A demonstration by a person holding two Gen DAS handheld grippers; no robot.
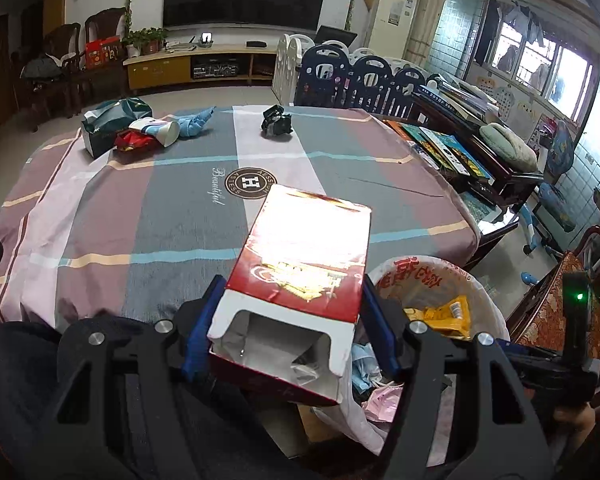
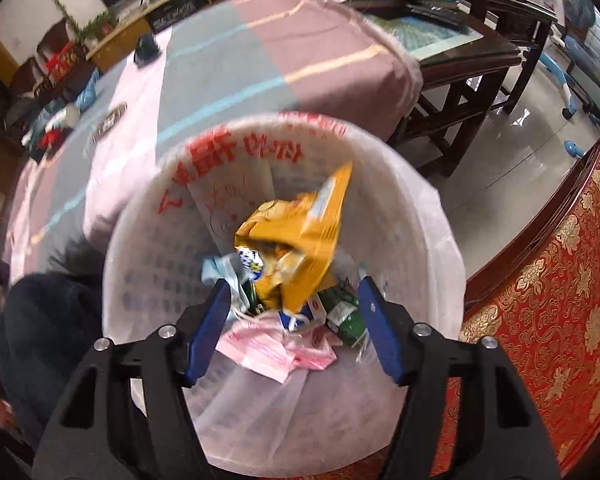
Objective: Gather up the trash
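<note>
Now L gripper (image 1: 292,312) grips red box (image 1: 304,256); R gripper (image 2: 294,320) open over bin (image 2: 428,216).

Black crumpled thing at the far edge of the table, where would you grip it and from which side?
Judging from the left wrist view, the black crumpled item sits alone on the tablecloth, clear of the pile to its left. It looks like an irregular lump, so come from above and close across its narrower middle. Finer detail is too small to tell.

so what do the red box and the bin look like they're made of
Red box, held in the left gripper: glossy printed cardboard, judging by the glare, white inside and folded flaps. Bin: seemingly white perforated plastic, lined with a thin translucent plastic bag.
</note>
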